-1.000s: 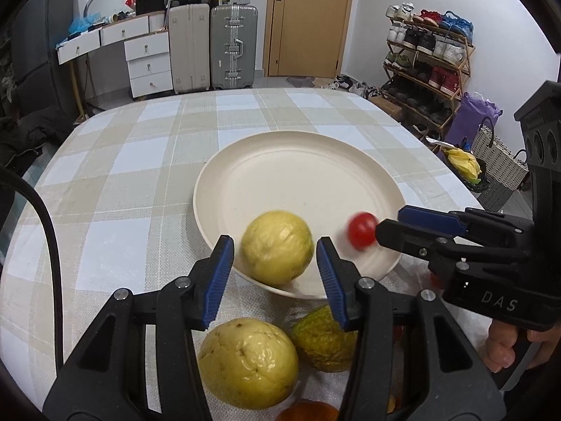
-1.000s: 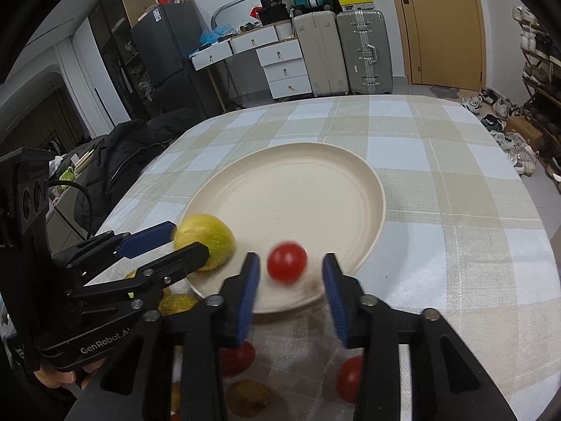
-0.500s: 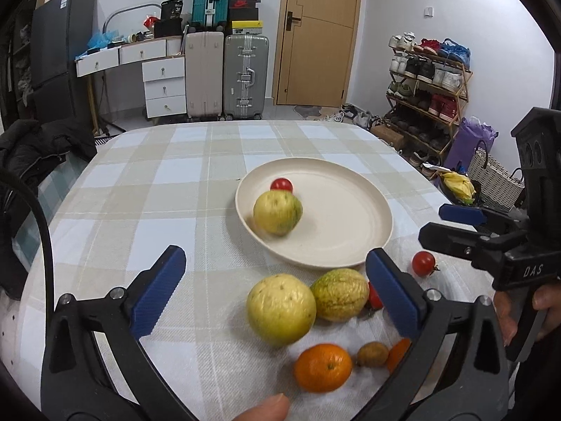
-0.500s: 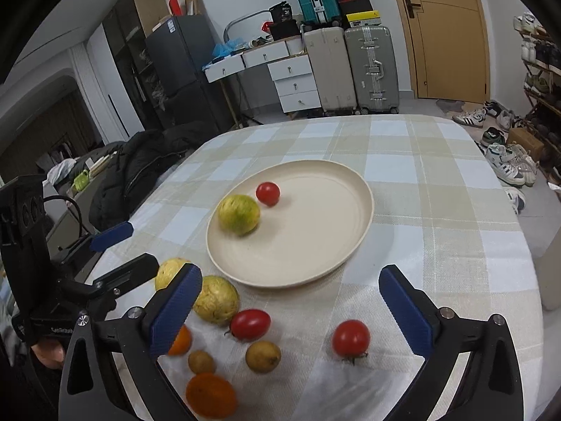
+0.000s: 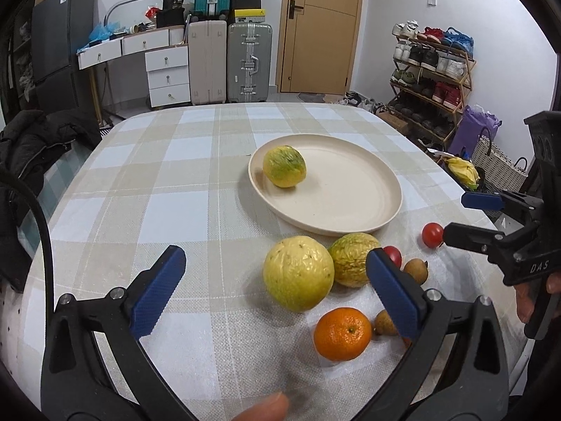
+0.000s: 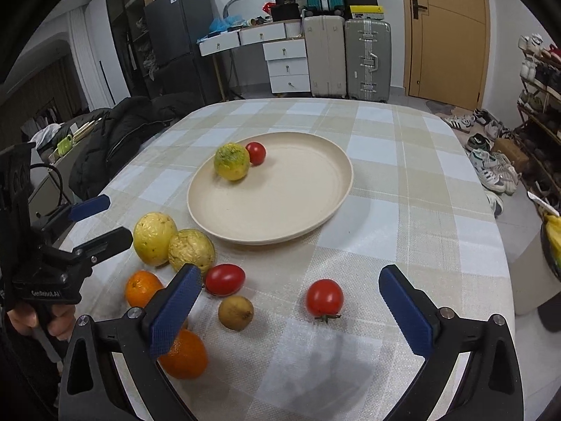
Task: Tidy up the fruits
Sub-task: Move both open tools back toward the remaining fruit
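- The left gripper [image 5: 277, 291] is spread wide and holds nothing; it hangs above the checked tablecloth [image 5: 147, 182] on the near side of the plate [image 5: 350, 222].
- The right gripper [image 6: 291, 305] is also spread wide and empty, on the near side of the plate [image 6: 217, 224], with a loose tomato [image 6: 324, 297] on the cloth between its fingers.
- Just in front of the plate's near rim lie two wrinkled yellow fruits, one larger [image 5: 298, 273] and one greener [image 5: 352, 259], touching each other.
- Nearer than those, away from the plate, are an orange [image 5: 342, 333], a second orange [image 6: 184, 356], an oval tomato [image 6: 224, 279] and a small brown fruit [image 6: 235, 313].
- On the plate, at its far-left part, sits a yellow-green fruit [image 6: 231, 161] with a small tomato [image 6: 255, 153] touching it on the far side.
- Beyond the plate and the table's far edge stand suitcases [image 6: 367, 59] and a white drawer unit [image 6: 285, 66].
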